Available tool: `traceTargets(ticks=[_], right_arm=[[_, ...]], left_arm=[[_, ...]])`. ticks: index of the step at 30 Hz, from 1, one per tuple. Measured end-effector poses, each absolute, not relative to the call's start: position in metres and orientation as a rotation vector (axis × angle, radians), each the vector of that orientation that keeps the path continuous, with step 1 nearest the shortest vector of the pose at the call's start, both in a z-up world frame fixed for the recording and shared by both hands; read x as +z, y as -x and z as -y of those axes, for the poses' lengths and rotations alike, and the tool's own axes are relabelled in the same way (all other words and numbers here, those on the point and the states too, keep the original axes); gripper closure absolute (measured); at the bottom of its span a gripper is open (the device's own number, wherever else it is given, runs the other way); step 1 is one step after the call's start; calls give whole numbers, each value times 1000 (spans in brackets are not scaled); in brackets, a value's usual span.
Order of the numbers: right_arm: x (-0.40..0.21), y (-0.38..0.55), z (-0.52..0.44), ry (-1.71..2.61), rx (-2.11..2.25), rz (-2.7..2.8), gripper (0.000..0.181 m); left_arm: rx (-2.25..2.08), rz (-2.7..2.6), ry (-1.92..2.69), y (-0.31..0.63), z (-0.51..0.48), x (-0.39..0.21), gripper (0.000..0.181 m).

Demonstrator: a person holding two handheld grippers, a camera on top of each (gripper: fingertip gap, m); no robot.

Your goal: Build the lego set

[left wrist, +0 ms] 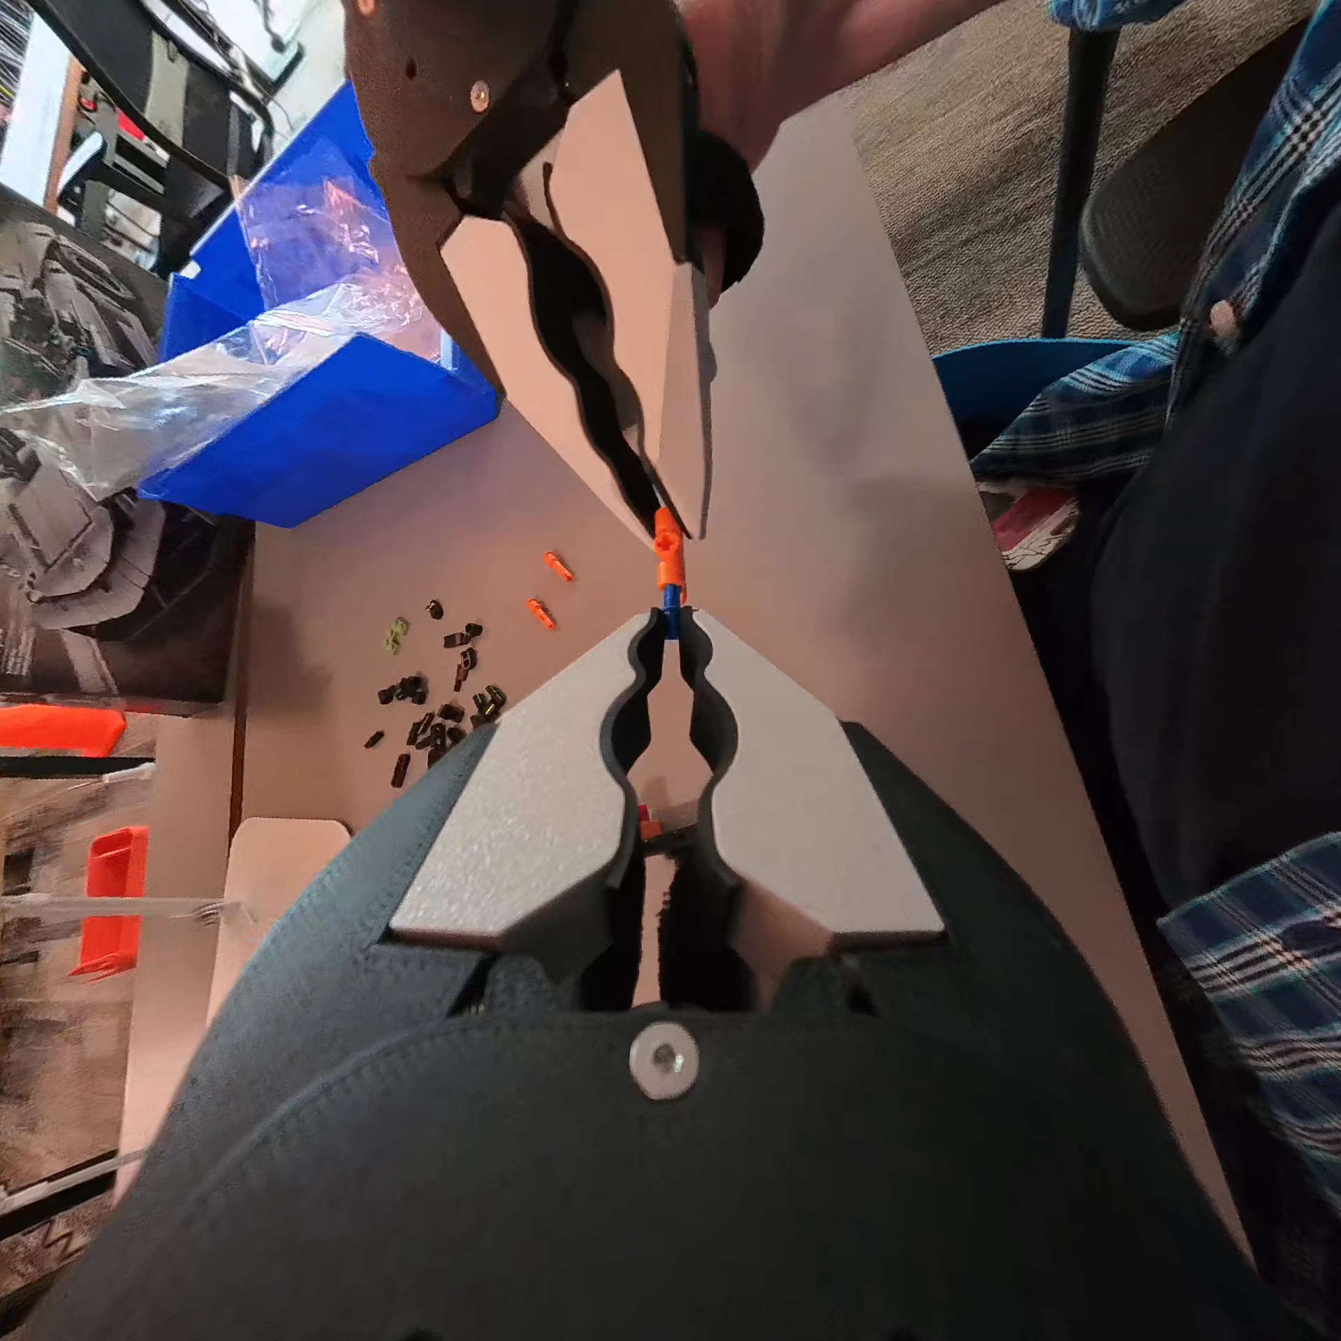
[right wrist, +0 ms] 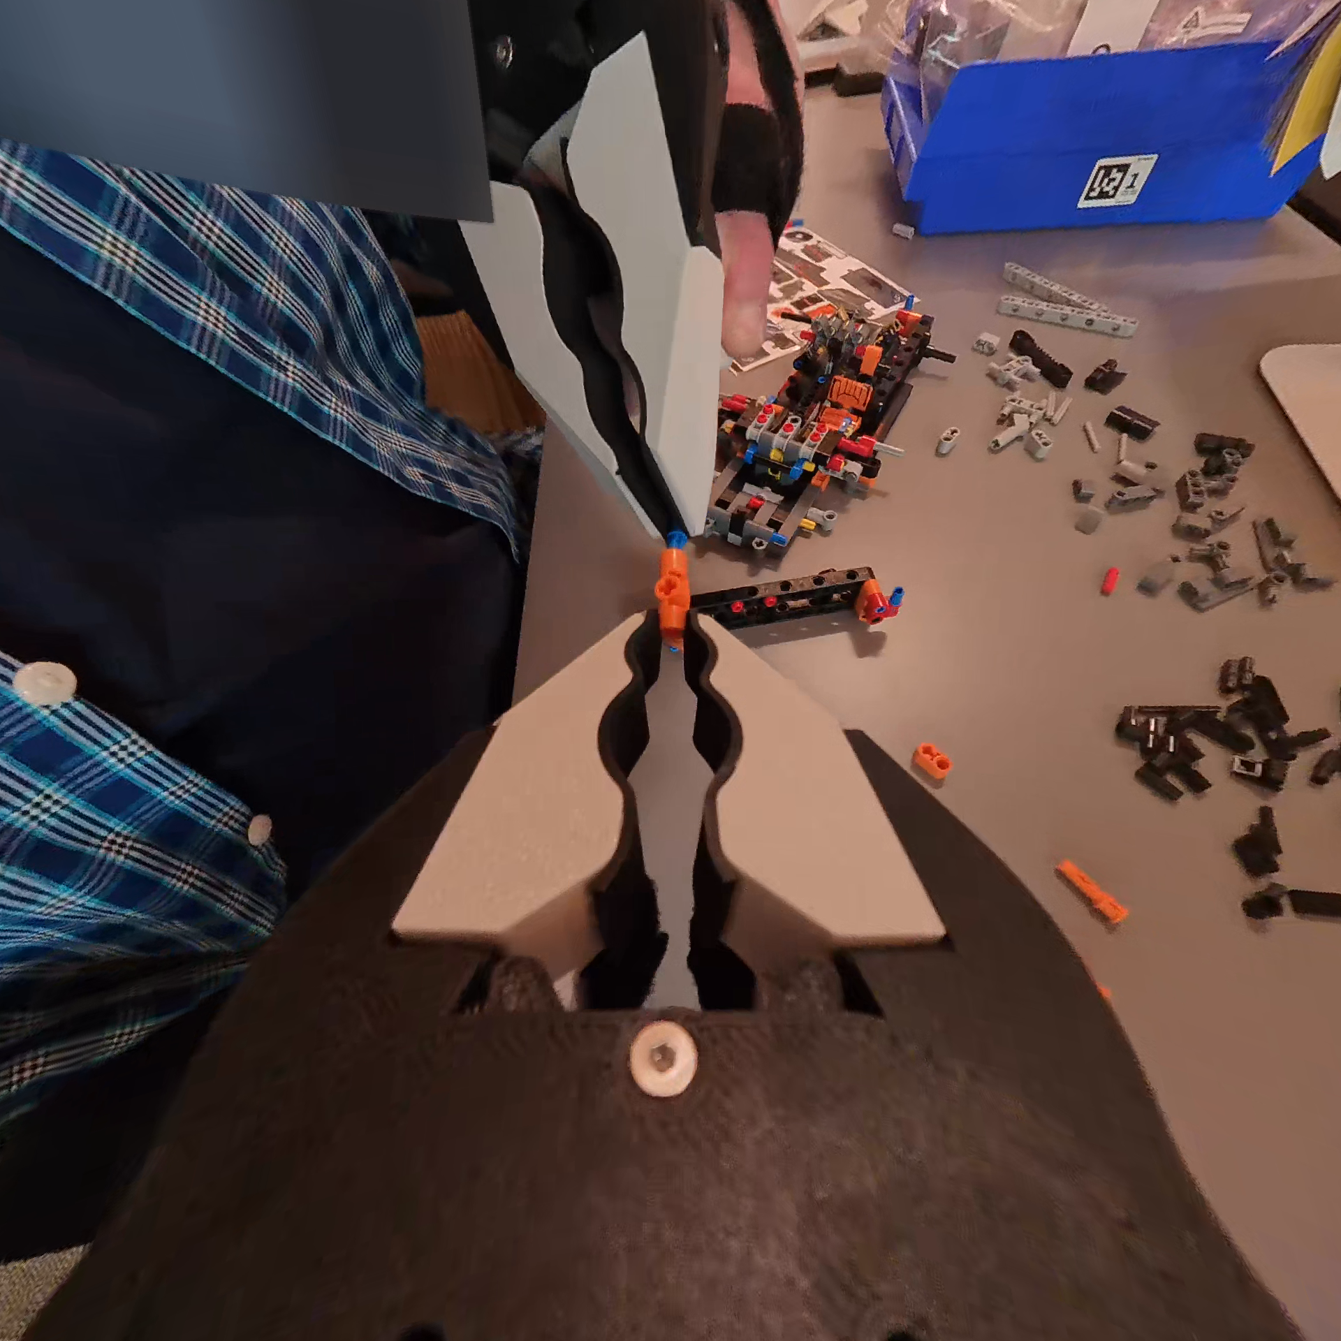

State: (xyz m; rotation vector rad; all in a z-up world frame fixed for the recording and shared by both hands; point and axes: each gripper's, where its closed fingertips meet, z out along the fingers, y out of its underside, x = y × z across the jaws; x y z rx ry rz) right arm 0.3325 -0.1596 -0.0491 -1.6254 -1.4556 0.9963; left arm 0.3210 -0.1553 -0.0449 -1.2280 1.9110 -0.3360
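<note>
Claws tip to tip above table: left claw pinching blue pin, right claw pinching orange connector, both joined mid-air. Blue bin carrying square black-and-white code tag. Partly built model just behind.

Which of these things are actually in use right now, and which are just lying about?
In use:
- left gripper, shut on the blue pin
- right gripper, shut on the orange connector

Lying about:
- half-built model
- black beam
- grey pieces
- black pieces
- blue bin
- sticker sheet
</note>
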Motion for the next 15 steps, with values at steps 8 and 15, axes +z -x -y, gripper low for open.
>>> traceTargets(ticks=[8,15], right_arm=[[-51,-331,155,1660,920,1414,178],[-60,-332,151,1791,769,1431,178]], left_arm=[[-326,-1881,1299,-320,150,-45,179],[-161,-1917,1296,-320,144,-56,179]])
